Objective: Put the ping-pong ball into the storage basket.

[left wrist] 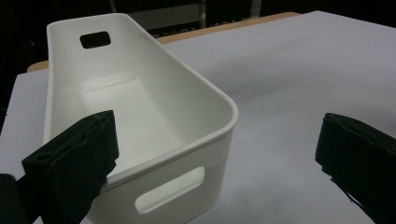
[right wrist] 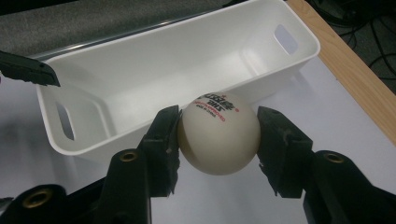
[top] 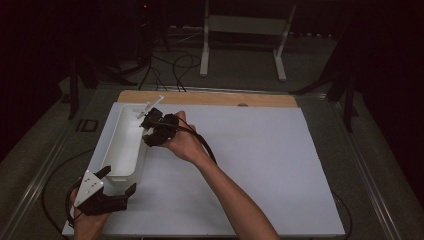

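A lab: dark curtains [top: 30, 45], floor cables [top: 170, 65], white test mat [top: 260, 165]

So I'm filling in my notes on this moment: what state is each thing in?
White bin: upright on the white mat, nothing in it.
Table tennis ball: clamped between the right gripper's jaws, above the mat beside the bin's long wall.
Right gripper: shut on the ball.
Left gripper: open, one jaw at the bin's near end wall, the other out over the mat.
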### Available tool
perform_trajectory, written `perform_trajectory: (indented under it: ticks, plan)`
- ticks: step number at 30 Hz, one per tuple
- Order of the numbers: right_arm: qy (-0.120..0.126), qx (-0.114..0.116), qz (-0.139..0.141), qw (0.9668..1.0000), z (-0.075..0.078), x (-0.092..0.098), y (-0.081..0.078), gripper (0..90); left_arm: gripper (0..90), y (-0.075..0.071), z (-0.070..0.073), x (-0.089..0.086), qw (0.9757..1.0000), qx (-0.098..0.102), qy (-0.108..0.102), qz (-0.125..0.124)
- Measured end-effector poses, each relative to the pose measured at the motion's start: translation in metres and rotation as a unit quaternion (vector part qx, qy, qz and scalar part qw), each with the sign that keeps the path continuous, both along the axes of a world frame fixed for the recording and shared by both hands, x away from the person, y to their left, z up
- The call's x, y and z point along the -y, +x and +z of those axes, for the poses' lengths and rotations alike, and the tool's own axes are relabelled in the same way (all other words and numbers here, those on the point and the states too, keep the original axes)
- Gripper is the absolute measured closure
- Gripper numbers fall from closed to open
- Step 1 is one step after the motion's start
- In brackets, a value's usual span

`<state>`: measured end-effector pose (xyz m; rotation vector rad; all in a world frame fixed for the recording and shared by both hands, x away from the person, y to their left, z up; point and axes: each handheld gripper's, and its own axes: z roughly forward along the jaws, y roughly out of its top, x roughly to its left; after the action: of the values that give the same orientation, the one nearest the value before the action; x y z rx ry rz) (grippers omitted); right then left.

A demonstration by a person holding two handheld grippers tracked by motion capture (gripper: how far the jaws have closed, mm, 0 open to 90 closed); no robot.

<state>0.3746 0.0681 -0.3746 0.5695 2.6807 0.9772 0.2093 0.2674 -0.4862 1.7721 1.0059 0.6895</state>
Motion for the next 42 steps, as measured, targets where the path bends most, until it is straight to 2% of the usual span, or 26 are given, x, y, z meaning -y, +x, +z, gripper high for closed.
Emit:
perform_trajectory:
  ticks: [15,27,35,42]
  plan:
    - [0.003,0.001,0.006,1.0000,0.000,-0.008,-0.001,50.6,0.0,0.000,0.000,0.000,1.0000,0.000,0.003,0.005]
    - [0.003,0.001,0.016,0.9999,0.000,-0.020,-0.005,50.5,0.0,0.000,0.000,-0.004,0.9997,0.002,-0.001,0.023]
    - [0.005,0.001,0.018,0.9998,0.000,-0.025,-0.005,50.5,0.0,-0.001,0.001,-0.009,0.9988,0.008,-0.009,0.048]
    - [0.004,0.001,0.017,0.9998,-0.001,-0.029,-0.005,50.6,0.0,-0.001,0.001,-0.009,0.9987,0.009,-0.008,0.051]
